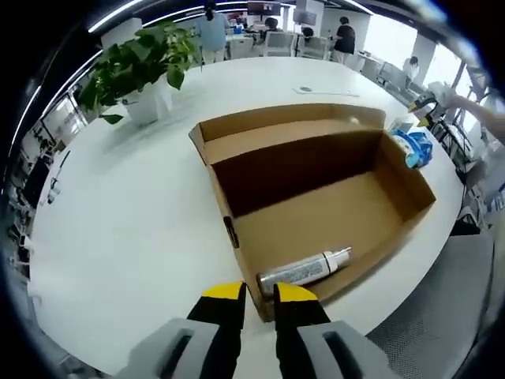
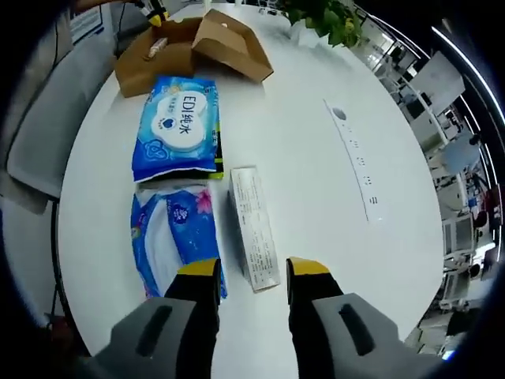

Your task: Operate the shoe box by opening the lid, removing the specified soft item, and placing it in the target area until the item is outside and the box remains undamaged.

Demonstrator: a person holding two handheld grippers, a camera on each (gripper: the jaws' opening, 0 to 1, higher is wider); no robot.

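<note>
In the left gripper view the left gripper [image 1: 259,296] hovers with its yellow-tipped fingers slightly apart, gripping nothing, just short of the near wall of the shoe box [image 1: 359,229]. The box is plain brown cardboard, open, its lid [image 1: 284,126] folded back on the far side. Inside, a slim metallic spray bottle [image 1: 304,271] with a white cap lies on its side against the near wall, just ahead of the fingers. Off to the right of the fingers, past the box's far right corner, sits a blue soft pack [image 1: 416,148]. Left of the fingers the round white desk [image 1: 118,213] runs smooth and bare up to a potted plant [image 1: 138,67]; to the right the desk's curved edge passes close by the box.

In the right gripper view the right gripper [image 2: 251,272] has its fingers apart and free. Between them and just ahead lies a long white carton [image 2: 254,225], flat and rectangular. Touching the left finger is a crinkly blue tissue pack [image 2: 177,237], and beyond it a glossy blue wet-wipe pack [image 2: 180,126]. Far ahead stands the open box. Right of the fingers the desk is open but for a narrow white strip [image 2: 355,158].
</note>
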